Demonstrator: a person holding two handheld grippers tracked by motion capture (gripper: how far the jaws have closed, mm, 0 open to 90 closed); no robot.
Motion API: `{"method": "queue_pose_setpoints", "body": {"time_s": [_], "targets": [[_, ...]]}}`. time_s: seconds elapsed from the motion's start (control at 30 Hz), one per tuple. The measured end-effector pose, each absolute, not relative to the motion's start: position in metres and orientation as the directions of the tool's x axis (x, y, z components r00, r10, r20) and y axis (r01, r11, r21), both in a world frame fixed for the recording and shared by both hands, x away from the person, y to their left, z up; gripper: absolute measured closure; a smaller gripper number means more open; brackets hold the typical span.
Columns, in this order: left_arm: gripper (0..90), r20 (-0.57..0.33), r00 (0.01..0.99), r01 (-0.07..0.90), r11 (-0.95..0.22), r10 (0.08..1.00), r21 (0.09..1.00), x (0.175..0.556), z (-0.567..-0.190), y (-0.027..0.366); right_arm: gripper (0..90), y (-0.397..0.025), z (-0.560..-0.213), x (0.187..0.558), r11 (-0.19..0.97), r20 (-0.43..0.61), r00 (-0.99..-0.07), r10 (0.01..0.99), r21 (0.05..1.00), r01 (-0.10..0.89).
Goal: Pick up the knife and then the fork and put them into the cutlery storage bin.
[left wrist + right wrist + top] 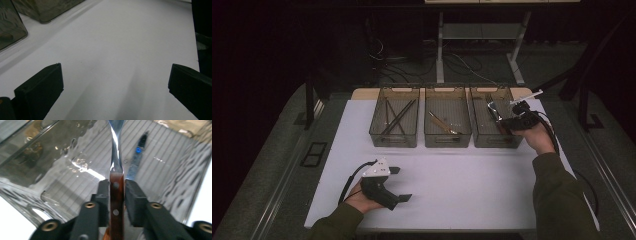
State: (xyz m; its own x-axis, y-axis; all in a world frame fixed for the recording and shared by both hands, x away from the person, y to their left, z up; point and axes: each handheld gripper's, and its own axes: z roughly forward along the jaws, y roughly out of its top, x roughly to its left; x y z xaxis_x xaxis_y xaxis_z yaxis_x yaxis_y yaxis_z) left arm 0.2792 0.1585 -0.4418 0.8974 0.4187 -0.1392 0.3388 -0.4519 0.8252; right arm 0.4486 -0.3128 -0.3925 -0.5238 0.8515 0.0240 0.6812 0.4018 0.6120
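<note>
My right gripper (506,122) (117,187) is shut on a utensil with a brown wooden handle (116,200) and a shiny metal neck. It holds the utensil (493,107) pointing down into the right clear bin (496,143), whose ribbed floor (160,160) lies under it. The utensil's head is cut off at the top of the right gripper view. A second metal piece (138,155) lies on the bin floor beside it. My left gripper (401,184) (115,80) rests low over the white table (472,185) at the front left, jaws wide apart with nothing between them.
Three clear bins stand in a row at the back of the table. The left bin (394,142) holds dark sticks; the middle bin (447,143) holds a wooden-handled utensil (441,123). Two bin corners (15,32) lie ahead of the left gripper. Dark floor surrounds the table.
</note>
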Motion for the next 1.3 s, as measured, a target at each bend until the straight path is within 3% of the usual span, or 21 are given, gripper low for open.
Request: {"method": "queue_pose_setpoints", "body": {"time_s": [0.13,0.63,1.1,1.3], "targets": [[0.0,-0.139,0.897,0.340,-0.454,0.419,0.824,0.279,-0.442,0.158,60.2,-0.311,-0.393,0.448,0.404,0.034,-0.536,0.844,0.617,0.675],[0.0,-0.142,0.894,0.344,-0.448,0.425,0.825,0.279,-0.442,0.159,34.6,-0.313,-0.382,0.441,0.322,0.118,-0.533,0.838,0.682,0.657],[0.0,-0.147,0.890,0.352,-0.444,0.433,0.824,0.281,-0.442,0.159,22.2,-0.310,-0.367,0.423,0.297,0.126,-0.554,0.823,0.736,0.608],[0.0,-0.148,0.888,0.353,-0.440,0.436,0.826,0.281,-0.442,0.160,20.9,-0.309,-0.367,0.413,0.309,0.121,-0.577,0.808,0.747,0.589]]}}
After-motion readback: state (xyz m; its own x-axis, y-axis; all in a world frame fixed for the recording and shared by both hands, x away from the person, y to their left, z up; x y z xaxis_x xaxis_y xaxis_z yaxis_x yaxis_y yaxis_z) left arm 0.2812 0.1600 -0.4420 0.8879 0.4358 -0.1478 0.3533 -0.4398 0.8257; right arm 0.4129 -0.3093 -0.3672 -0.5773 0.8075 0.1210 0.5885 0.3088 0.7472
